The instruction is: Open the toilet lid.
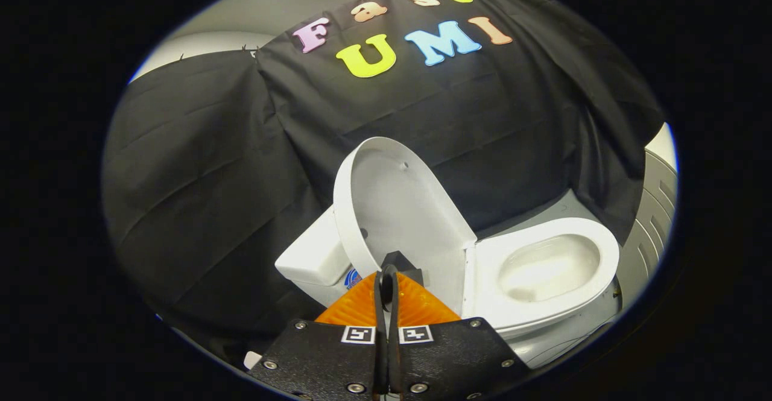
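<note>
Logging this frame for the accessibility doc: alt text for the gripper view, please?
A white toilet's lid stands raised against the tank, leaving the seat and bowl uncovered. The gripper sits just before the lid with its fingers closed together on nothing. Black cloth hangs behind.

The tool (386, 280) has black screwed plates, two square markers, apparently ribbed orange housing.

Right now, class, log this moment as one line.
toilet lid: raised | seat: down | tool: shut, empty, before lid
</note>
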{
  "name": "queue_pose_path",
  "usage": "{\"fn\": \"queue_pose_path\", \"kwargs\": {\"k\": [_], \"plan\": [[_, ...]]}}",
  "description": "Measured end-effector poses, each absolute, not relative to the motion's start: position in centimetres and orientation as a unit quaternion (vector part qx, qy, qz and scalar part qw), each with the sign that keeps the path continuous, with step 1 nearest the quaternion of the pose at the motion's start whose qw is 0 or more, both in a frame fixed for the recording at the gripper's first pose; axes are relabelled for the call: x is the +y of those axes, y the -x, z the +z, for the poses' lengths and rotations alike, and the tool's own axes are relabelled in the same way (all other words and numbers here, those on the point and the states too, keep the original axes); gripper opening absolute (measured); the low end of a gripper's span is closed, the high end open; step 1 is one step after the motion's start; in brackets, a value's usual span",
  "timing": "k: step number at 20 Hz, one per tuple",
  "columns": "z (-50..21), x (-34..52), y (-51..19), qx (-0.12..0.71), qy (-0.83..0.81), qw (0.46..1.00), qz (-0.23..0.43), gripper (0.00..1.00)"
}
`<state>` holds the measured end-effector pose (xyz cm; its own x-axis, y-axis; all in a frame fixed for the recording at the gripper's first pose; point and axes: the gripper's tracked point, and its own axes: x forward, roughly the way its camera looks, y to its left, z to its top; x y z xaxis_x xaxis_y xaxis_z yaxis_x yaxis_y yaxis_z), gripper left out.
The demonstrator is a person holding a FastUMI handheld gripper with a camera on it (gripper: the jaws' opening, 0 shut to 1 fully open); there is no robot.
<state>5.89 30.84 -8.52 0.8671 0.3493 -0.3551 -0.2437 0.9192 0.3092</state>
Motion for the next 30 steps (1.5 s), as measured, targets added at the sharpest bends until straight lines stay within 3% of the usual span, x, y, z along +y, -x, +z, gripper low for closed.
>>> {"fn": "queue_pose_path", "kwargs": {"k": [12,14,18,19,30], "plan": [[-8.1,32.2,-6.3,0.170,-0.061,0.963,0.202,0.01],[-7.1,33.1,-5.3,0.162,-0.096,0.950,0.250,0.12],[-1.8,30.5,-4.1,0.098,-0.074,0.958,0.261,0.83],[-0.9,29.5,-4.2,0.086,-0.067,0.960,0.258,0.94],[4.1,15.9,-4.8,0.019,-0.034,0.983,0.177,0.96]]}}
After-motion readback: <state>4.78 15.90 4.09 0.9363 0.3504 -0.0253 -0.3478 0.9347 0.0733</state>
